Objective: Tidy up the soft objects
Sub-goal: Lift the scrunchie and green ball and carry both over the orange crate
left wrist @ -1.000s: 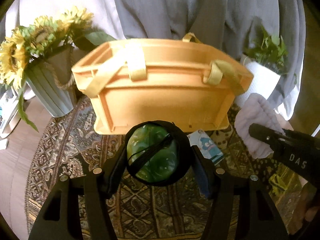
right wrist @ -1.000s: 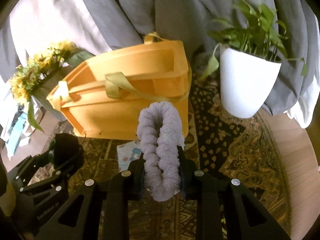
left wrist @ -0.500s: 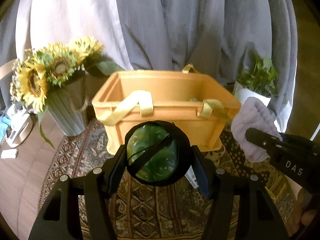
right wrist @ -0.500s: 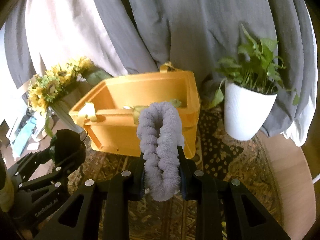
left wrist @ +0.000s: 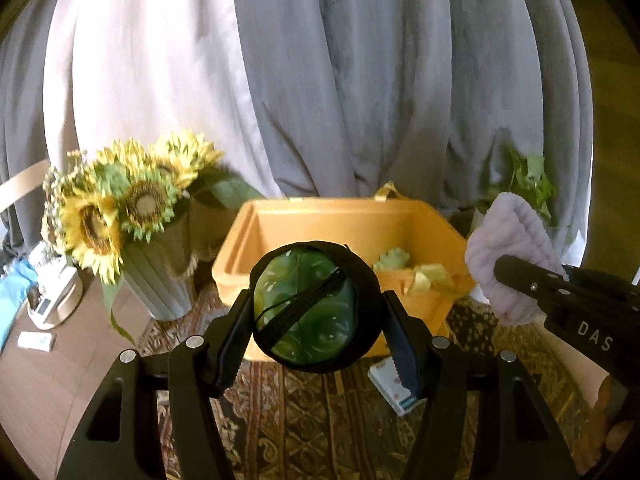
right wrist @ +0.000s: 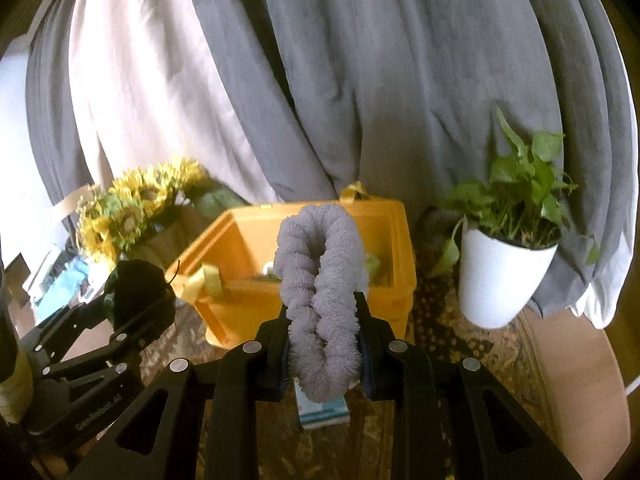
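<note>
My left gripper (left wrist: pixel 316 336) is shut on a round green eye mask with a black rim and strap (left wrist: pixel 308 306), held up in front of the orange basket (left wrist: pixel 400 216). My right gripper (right wrist: pixel 322 344) is shut on a fluffy grey headband (right wrist: pixel 320 280), also held above and before the basket (right wrist: pixel 240 240). The basket is open, with yellow handles and some pale green soft things inside (left wrist: pixel 394 258). The headband also shows at the right of the left wrist view (left wrist: pixel 508 240), and the left gripper with the mask shows at the left of the right wrist view (right wrist: pixel 140 292).
A vase of sunflowers (left wrist: pixel 120 216) stands left of the basket. A white pot with a green plant (right wrist: pixel 500 276) stands right of it. A small printed packet (left wrist: pixel 394 384) lies on the patterned rug (left wrist: pixel 312 420) in front. Grey curtains hang behind.
Both grippers have risen with their loads. The views now look down over the basket rim into its inside, and the basket sits lower and smaller in both views.
</note>
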The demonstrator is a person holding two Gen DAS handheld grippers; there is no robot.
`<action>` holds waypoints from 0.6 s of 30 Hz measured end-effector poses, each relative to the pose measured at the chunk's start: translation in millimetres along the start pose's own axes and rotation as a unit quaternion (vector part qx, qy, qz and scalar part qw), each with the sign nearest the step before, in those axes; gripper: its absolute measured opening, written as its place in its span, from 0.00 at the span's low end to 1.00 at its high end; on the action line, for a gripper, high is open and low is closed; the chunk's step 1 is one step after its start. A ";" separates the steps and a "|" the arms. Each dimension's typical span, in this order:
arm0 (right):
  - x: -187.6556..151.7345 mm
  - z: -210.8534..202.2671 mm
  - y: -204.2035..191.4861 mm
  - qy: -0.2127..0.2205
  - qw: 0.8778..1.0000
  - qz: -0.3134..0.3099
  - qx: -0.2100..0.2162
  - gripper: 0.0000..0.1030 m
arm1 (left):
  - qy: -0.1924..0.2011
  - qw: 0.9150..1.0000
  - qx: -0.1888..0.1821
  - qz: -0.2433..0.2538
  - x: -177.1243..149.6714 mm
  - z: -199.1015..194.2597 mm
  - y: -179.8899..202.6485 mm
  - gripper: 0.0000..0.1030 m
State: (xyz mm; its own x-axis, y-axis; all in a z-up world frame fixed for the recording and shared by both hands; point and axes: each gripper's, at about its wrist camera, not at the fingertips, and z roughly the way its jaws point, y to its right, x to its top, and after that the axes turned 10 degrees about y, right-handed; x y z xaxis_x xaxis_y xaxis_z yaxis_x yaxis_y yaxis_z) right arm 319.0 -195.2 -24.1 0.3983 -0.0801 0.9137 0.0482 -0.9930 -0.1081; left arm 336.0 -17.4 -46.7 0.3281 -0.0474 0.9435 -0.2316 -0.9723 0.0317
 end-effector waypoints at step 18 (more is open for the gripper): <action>45.7 34.8 -8.4 0.023 1.000 0.010 0.017 0.26 | 0.047 0.999 -0.009 0.006 49.6 21.2 -9.8 0.61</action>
State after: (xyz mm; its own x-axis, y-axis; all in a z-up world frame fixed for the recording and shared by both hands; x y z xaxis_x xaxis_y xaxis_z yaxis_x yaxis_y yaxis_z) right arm 368.6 -187.5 5.0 0.3578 -0.1047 0.9279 0.0719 -0.9877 -0.1392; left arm 374.0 -15.2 -7.2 0.2387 -0.0361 0.9704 -0.2524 -0.9673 0.0261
